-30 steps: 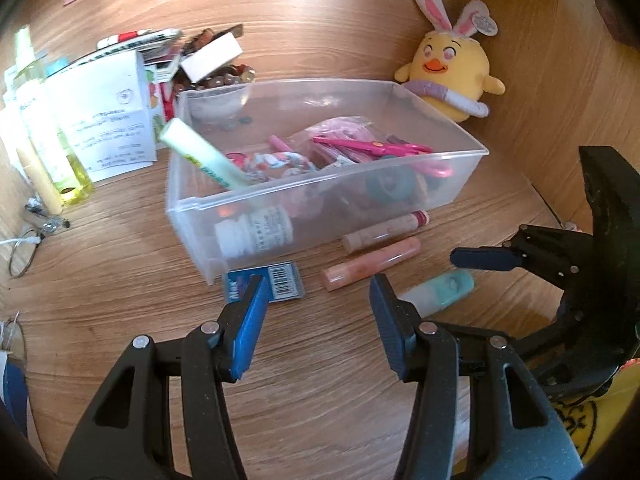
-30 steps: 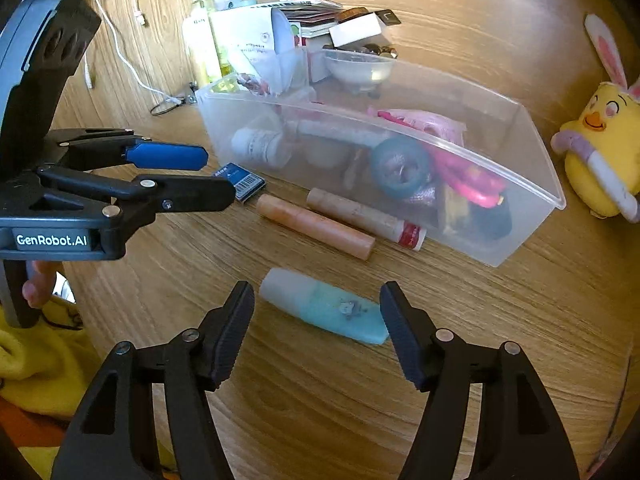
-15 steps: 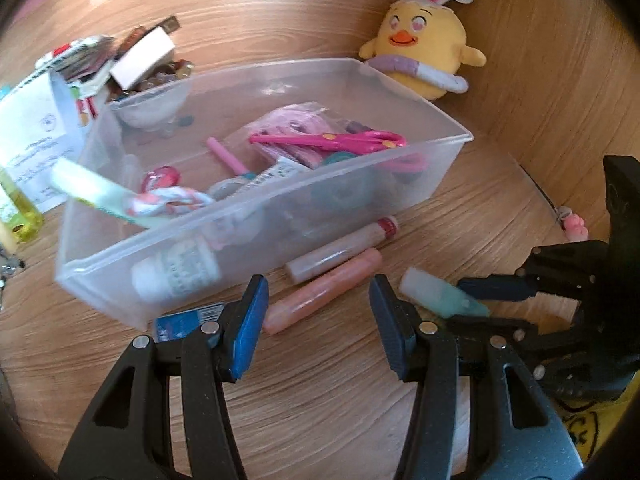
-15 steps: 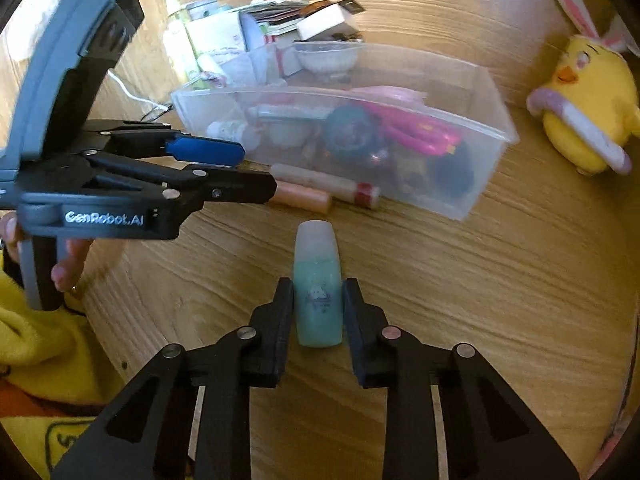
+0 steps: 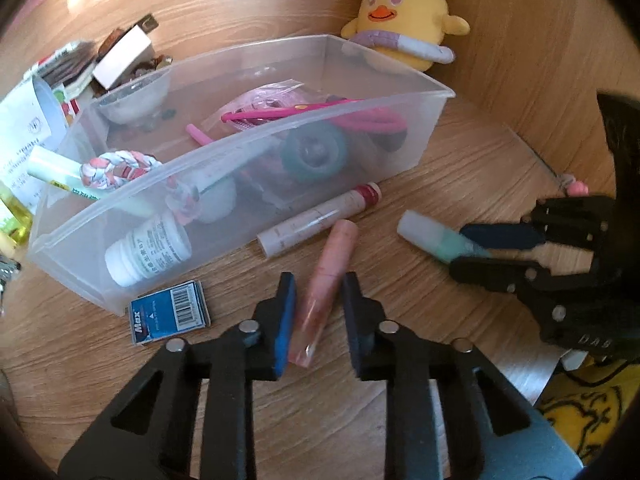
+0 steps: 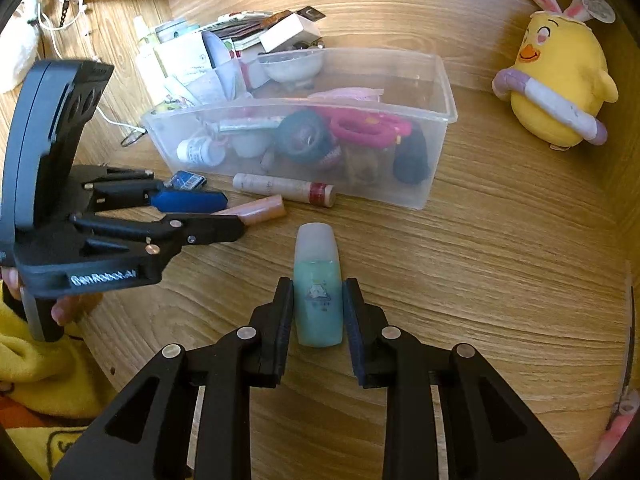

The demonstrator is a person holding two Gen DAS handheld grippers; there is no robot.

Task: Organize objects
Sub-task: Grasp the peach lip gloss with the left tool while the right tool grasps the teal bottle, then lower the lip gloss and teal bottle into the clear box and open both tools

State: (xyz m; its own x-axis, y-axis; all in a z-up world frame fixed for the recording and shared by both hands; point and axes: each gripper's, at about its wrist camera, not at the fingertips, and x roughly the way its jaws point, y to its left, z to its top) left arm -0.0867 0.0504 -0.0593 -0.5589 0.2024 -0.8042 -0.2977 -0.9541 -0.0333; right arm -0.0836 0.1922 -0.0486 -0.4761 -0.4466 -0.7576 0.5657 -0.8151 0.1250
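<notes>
A clear plastic bin (image 5: 120,296) (image 6: 436,80) holds scissors, tape, a white bottle and other small items. My right gripper (image 6: 316,312) (image 5: 472,246) is shut on a teal bottle (image 6: 318,296) (image 5: 436,238) with a frosted cap, held in front of the bin. My left gripper (image 5: 318,316) (image 6: 228,212) has its jaws around a peach tube (image 5: 326,284) (image 6: 264,208) lying on the desk; a small gap shows on the right side. A white tube with a red cap (image 5: 316,220) (image 6: 284,188) lies along the bin's front wall.
A blue staples box (image 5: 170,316) lies by the bin's near left corner. A yellow chick plush (image 5: 404,20) (image 6: 560,84) sits at the back right. Boxes, papers and bottles (image 6: 192,52) crowd the desk behind the bin. A wooden side wall (image 5: 540,40) rises at right.
My left gripper has moved onto the peach tube and narrowed its jaws around it. My right gripper keeps hold of the teal bottle and has come closer to the bin.
</notes>
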